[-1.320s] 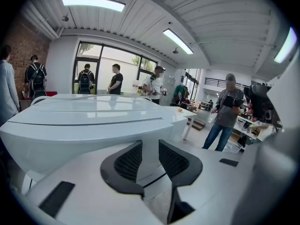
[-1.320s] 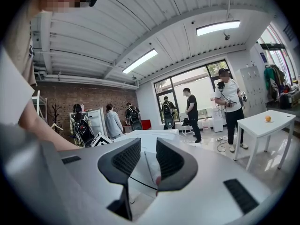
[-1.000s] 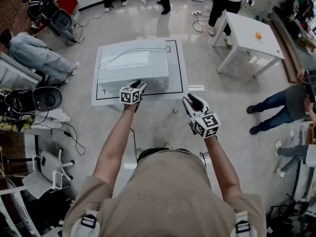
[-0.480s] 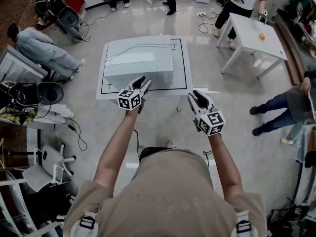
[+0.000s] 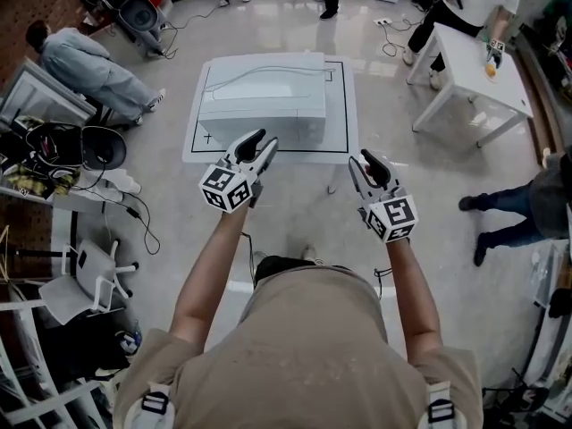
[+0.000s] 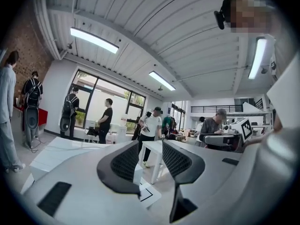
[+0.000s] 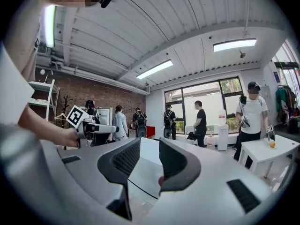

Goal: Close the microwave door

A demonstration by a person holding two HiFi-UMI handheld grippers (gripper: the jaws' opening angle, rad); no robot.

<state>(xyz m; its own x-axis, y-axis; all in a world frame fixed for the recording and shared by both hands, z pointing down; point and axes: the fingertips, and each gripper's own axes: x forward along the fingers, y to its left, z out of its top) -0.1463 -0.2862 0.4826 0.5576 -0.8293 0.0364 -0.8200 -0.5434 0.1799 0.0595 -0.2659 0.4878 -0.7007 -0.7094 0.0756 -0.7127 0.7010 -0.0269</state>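
Matt white microwave (image 5: 262, 105), glossy grey floor (image 5: 295, 208), smooth white table (image 5: 465, 70), rough brick wall (image 7: 108, 95).

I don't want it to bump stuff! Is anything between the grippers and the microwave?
Nothing visible is. The left gripper hovers near the front of the microwave, and the right gripper a little farther back, over bare floor. Both are open and empty.
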